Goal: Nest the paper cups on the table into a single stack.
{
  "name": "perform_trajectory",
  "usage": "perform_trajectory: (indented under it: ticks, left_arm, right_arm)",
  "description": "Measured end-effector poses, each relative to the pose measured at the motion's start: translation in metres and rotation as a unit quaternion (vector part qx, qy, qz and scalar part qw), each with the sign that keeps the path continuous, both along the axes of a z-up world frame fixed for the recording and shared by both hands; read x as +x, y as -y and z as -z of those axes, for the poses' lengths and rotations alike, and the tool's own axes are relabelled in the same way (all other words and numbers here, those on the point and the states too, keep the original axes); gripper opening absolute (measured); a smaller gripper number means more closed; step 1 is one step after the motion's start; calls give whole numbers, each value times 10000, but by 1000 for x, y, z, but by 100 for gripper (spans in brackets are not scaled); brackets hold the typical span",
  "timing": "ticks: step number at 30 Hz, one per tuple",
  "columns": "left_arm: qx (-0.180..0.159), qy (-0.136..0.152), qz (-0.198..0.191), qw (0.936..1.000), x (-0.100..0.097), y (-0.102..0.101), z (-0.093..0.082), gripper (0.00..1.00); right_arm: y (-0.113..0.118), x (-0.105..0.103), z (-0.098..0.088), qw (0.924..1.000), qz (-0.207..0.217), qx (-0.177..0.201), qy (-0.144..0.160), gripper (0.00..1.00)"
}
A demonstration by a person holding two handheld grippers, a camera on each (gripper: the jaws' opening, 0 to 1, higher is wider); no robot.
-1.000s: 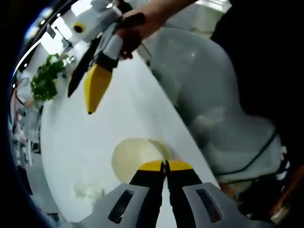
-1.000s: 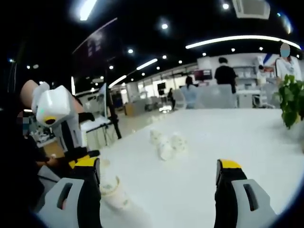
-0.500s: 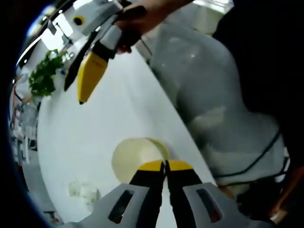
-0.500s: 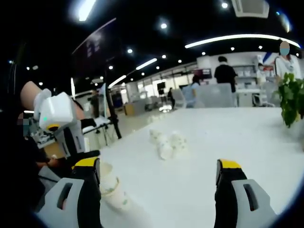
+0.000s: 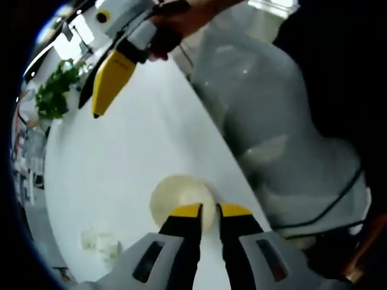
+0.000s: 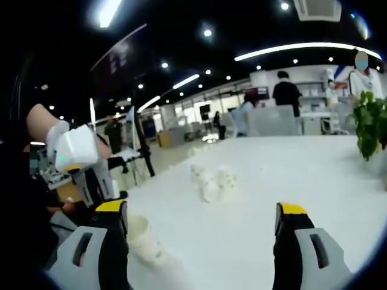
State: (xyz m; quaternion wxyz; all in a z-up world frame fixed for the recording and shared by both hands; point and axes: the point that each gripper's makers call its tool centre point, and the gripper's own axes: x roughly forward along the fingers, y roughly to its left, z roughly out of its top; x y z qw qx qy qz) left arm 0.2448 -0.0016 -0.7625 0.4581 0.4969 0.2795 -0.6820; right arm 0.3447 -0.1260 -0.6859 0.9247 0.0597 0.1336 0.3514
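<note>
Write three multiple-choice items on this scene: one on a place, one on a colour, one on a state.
1. Where is the plant in the right gripper view?
A. Right edge
B. Left edge
C. Centre

2. What colour are the tips of the right gripper?
A. Red
B. Yellow
C. Green

3. How do the right gripper's jaws stand?
A. Shut on a cup
B. Shut on nothing
C. Wide open

Answers: 1 A, its leaves sit beside the white table at the right edge. 2 B, both tips are yellow. 3 C, bare table shows between them; the cluster of paper cups lies farther off.
</note>
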Motion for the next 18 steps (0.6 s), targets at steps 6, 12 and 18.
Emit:
perform_trajectory:
  ticks: [6, 12, 18]
  left_arm:
    - [-85, -27, -100, 9999, 0, 2, -1, 11]
    - [-156, 2, -205, 9997, 1, 4, -4, 11]
    - [-360, -4, -401, 9985, 4, 5, -14, 11]
  right_arm:
    - [1, -1, 3, 10000, 0, 11, -44, 100]
    - [2, -2, 5, 10000, 2, 31, -65, 100]
    - [4, 0, 4, 9999, 32, 87, -55, 100]
